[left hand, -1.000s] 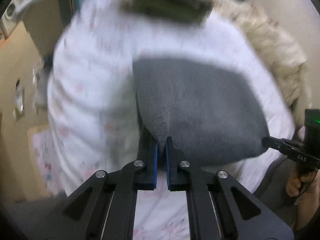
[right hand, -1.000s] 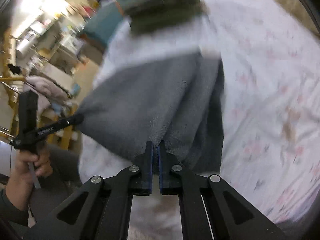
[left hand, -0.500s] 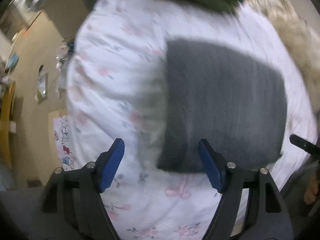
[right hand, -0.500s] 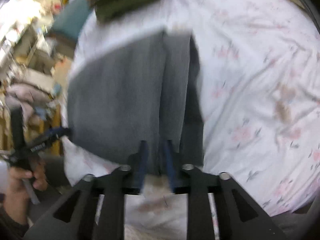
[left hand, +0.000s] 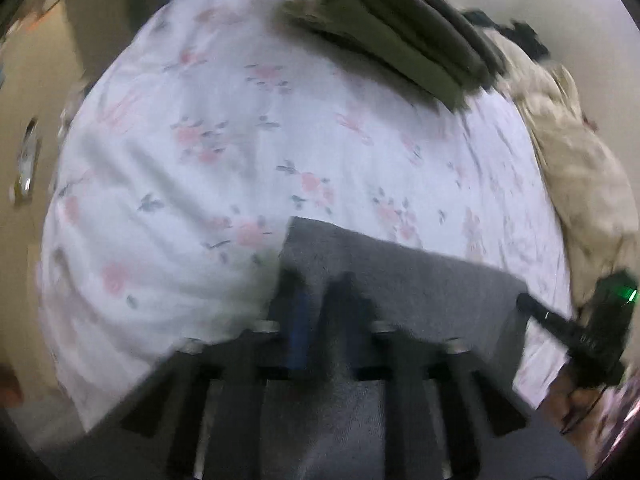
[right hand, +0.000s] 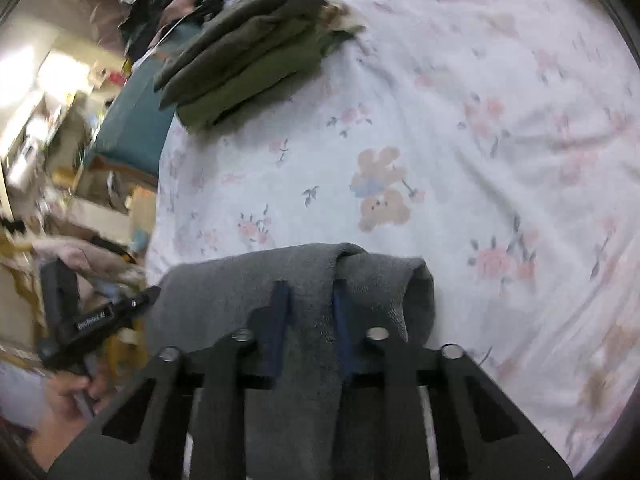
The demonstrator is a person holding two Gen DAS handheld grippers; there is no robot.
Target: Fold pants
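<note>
Grey fleece pants (right hand: 280, 280), folded into a thick bundle, sit at the near edge of the floral bedsheet (right hand: 440, 128). Left gripper (left hand: 322, 308) is clamped hard on the bundle's left end, blue pads nearly together with cloth bunched between them. Right gripper (right hand: 310, 312) has its jaws closing around the right end, grey fabric filling the gap, though whether the pads press on it yet I cannot tell. Far across the bed lies a stack of olive folded clothes (right hand: 248, 56), well apart from the pants. A beige blanket (left hand: 580, 152) lies along the bed's right side.
</note>
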